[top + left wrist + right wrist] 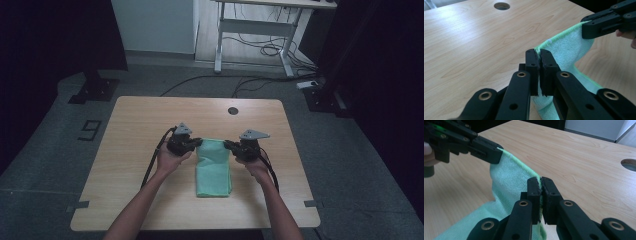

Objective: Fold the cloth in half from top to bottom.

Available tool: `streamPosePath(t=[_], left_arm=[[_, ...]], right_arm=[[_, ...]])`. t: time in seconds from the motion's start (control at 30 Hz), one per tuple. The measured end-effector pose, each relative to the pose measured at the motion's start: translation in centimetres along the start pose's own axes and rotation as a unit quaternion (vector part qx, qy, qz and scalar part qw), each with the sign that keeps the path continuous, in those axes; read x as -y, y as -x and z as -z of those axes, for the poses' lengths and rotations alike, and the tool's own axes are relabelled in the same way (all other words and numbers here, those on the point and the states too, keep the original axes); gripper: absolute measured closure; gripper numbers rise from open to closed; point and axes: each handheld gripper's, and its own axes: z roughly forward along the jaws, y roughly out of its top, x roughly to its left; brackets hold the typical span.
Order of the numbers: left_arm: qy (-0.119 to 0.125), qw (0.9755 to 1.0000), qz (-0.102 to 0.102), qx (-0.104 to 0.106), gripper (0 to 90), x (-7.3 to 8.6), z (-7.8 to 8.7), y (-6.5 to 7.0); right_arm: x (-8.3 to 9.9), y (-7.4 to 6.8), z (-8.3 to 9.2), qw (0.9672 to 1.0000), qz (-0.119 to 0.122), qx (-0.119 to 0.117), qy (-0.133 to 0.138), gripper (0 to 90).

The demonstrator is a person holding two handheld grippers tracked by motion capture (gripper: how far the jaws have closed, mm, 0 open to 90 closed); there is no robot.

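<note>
Wooden bench (130,165), centre of the high view, carrying a folded green towel (214,170) at mid-frame. Left hand-held gripper (196,143) and right hand-held gripper (229,145) each stand pressed together on a far corner of the towel, its far edge lifted and stretched between them. A cable hole (233,110) lies above. Likely fault: each pinch takes little more than the stitched hem, so uneven pulling could slip a corner free and collapse the fold.

high: above, looking down on table (150,120) | gripper views: close, facing each other | shared: cloth (571,47)
</note>
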Motion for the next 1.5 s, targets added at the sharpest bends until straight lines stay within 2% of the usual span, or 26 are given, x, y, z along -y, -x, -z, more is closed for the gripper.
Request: streamPosePath(t=[0.37,0.53,0.8,0.9,1.0,1.2,1.27,1.5], left_arm=[[0.011,0.9996,-0.027,0.006,85.9,-0.6,1.5,1.5],[0.011,0.9994,-0.03,0.011,85.9,0.1,2.0,2.1],[0.004,0.9988,-0.043,0.025,85.6,2.1,3.0,3.7],[-0.004,0.998,-0.058,0.022,85.4,3.0,3.3,4.5],[-0.014,0.9975,-0.064,0.027,85.2,4.1,3.4,5.2],[-0.023,0.9968,-0.063,0.043,84.4,6.1,3.4,6.3],[-0.026,0.9966,-0.062,0.047,84.4,6.7,3.4,6.6],[-0.039,0.9954,-0.064,0.059,83.3,8.5,3.2,7.5]], right_arm=[[0.1,-0.8,1.7,0.9998,0.009,-0.004,0.016,85.6],[0.7,-1.4,2.1,0.9997,0.013,-0.016,0.013,85.5],[1.9,-2.5,3.0,0.9994,0.021,-0.028,0.006,85.4],[2.8,-3.3,3.3,0.9989,0.028,-0.039,-0.003,85.3],[3.7,-3.8,3.3,0.9983,0.031,-0.045,-0.016,85.1],[5.3,-4.4,3.7,0.9979,0.023,-0.057,-0.021,84.8],[6.0,-4.9,3.9,0.9973,0.029,-0.062,-0.026,84.8],[7.8,-5.8,4.4,0.9957,0.027,-0.081,-0.037,83.7]])
